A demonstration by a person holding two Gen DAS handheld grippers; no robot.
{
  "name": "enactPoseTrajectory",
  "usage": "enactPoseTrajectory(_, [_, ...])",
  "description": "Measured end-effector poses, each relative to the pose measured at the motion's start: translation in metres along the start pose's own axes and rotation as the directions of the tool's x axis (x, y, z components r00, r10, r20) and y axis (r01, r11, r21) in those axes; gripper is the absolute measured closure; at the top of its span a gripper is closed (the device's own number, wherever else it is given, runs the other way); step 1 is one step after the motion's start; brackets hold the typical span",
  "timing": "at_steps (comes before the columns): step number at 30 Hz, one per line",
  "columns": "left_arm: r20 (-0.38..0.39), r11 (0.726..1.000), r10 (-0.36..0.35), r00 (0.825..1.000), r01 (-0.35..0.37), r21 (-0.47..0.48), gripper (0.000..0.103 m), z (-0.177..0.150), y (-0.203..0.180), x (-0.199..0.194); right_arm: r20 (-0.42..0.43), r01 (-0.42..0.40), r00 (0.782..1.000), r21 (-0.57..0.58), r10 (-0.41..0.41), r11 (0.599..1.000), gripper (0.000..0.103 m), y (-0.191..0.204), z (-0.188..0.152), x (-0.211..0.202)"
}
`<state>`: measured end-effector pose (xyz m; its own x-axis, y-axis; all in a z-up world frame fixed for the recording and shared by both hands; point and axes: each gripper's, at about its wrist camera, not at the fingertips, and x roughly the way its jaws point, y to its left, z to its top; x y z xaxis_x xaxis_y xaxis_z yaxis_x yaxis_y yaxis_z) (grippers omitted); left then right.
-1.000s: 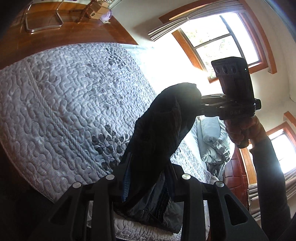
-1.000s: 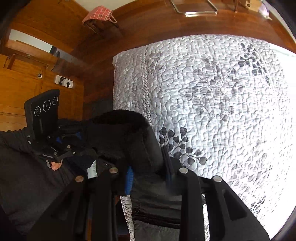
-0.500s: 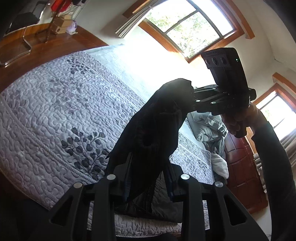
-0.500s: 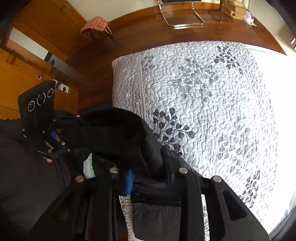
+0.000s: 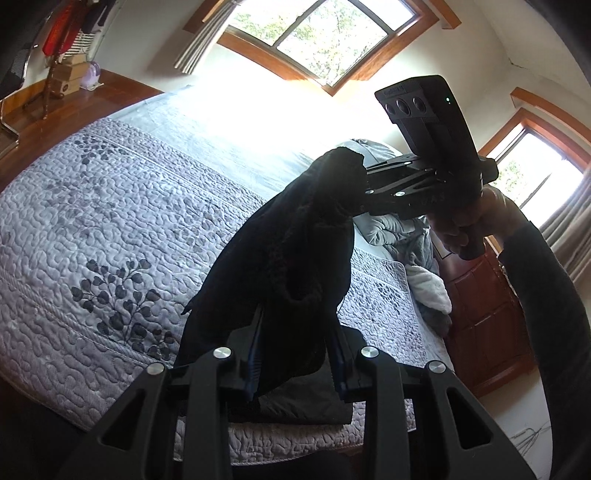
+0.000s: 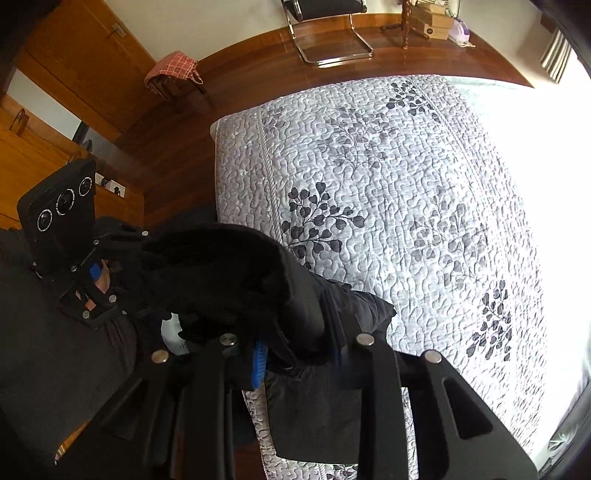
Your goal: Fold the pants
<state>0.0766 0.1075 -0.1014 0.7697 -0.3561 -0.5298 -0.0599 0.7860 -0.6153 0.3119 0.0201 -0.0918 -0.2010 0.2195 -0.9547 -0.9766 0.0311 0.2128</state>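
Pinched tight between the left gripper [image 5: 297, 354] fingers [image 5: 255, 350]: one corner of the black pants [image 5: 295, 258]. Same on the other side, right gripper [image 6: 297, 356] fingers [image 6: 258, 356] clamped on the far end of that same edge. Stretched as a dark band from one gripper to the other, up in the air, so the cloth hangs straight instead of bunching. Below, the lower part of the pants lying in a flat dark slab on the near edge of the bed [image 5: 92, 221], probably the anchor for the fold. Right hand [image 5: 469, 229] wrapped round its handle, sleeve dark. Plenty of bare grey quilt [image 6: 406, 203] beyond, toward the far side, roomy enough for laying the raised edge down. Looks like a fold in mid-carry, the two grips level to keep the crease square. Off the bed: wooden floor [image 6: 258, 74], a metal chair [image 6: 325, 33], crumpled grey bedding [image 5: 399, 229] at the right.
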Motion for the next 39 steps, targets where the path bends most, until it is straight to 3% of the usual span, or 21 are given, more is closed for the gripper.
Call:
enactPoseTrajectory(16, [-0.106, 0.989, -0.041, 0.994, 0.055, 0.134, 0.072, -0.022, -0.071, 0.055, 0.045, 0.020, 0.999, 0.112, -0.026, 0.994, 0.078, -0.024, -0.093, -0.017])
enactPoseTrajectory(39, [-0.279, 0.961, -0.052, 0.959, 0.124, 0.246, 0.072, -0.077, -0.130, 0.135, 0.045, 0.052, 0.997, 0.205, -0.062, 0.977, 0.082, -0.043, -0.198, -0.010])
